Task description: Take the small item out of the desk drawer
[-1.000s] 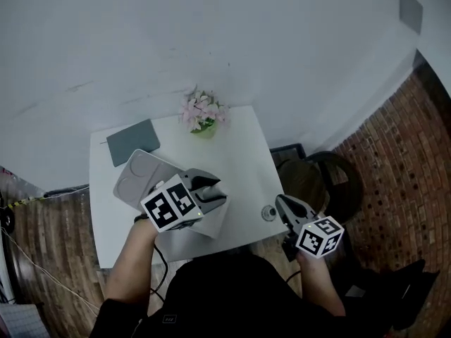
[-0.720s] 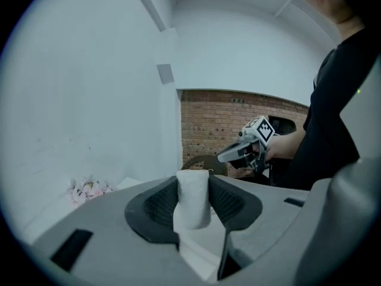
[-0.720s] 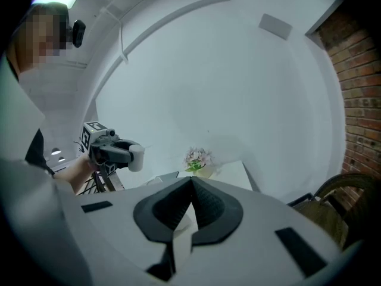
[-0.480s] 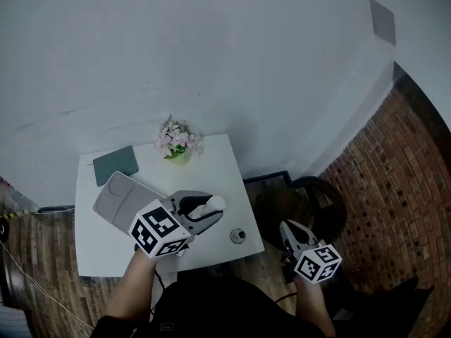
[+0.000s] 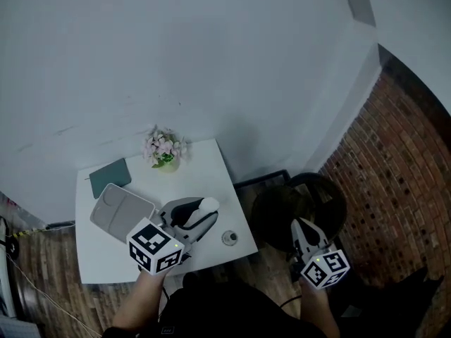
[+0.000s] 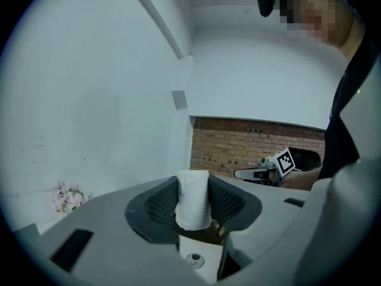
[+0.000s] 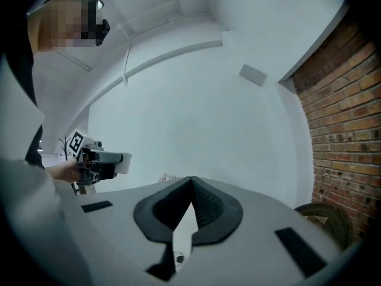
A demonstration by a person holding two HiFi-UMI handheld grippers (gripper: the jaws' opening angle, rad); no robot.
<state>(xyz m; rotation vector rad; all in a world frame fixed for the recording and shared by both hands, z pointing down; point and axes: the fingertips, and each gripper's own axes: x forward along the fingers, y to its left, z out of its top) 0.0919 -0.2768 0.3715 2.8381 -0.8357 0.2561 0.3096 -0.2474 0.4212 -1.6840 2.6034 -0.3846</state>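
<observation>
Holding one white roll (image 6: pixel 192 198) clamped in my left gripper (image 5: pixel 204 208) over the desk (image 5: pixel 204 173) near its front edge; right gripper (image 5: pixel 301 227) closed, empty, off the right edge. One tray (image 5: pixel 116 206), one flowerpot (image 5: pixel 164 149).

This looks like a small, plainly furnished room with a home-office corner. A compact white desk (image 5: pixel 204 167) stands pushed against a bare white wall (image 5: pixel 211 62). At the desk's back edge sits a little pot of pink flowers (image 5: pixel 163 148), with a grey-green notebook (image 5: pixel 110 177) at the back left corner and a pale grey tray (image 5: pixel 120 212) in front of it. Right of the desk stands a dark round chair (image 5: pixel 303 206) against red brickwork (image 5: pixel 402 160). Left of the desk, wood-look flooring (image 5: pixel 42 273) shows, with loose cables (image 5: pixel 21 234) trailing across it. High on the wall beyond the desk is a small grey plate (image 5: pixel 358 3).
</observation>
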